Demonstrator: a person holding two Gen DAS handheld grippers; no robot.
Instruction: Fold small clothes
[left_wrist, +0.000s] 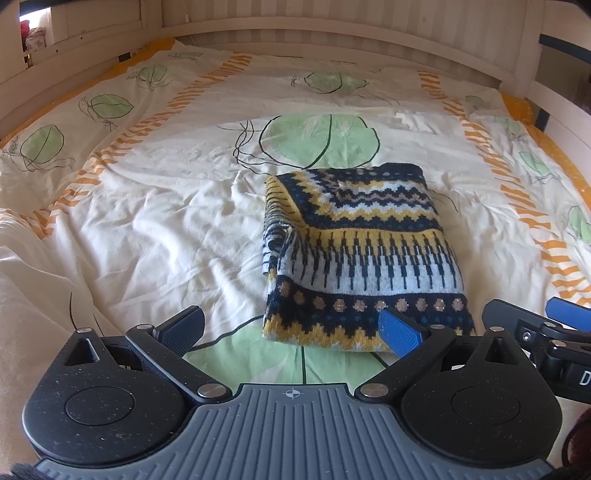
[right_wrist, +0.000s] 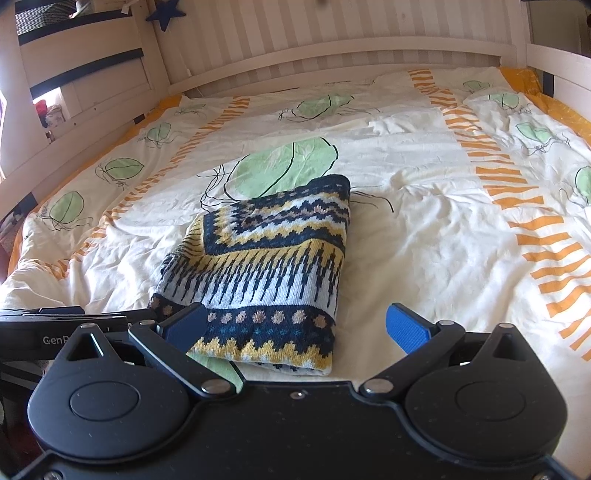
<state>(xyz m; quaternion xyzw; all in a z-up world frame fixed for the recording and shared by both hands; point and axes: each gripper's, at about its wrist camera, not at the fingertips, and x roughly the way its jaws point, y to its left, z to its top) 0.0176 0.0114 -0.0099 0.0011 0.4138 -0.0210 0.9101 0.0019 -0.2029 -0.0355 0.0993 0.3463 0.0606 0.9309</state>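
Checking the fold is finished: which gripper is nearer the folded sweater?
Roughly equal. Left gripper spans the sweater's near-left corner; right gripper spans its near-right corner. Both open, neither gripping.

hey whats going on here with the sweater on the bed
A person is folding small clothes with a handheld gripper in each hand. The patterned knit sweater lies folded into a compact rectangle on the leaf-print bedspread. The left gripper and the right gripper are both open at the sweater's near edge, holding nothing. The fold looks about done.
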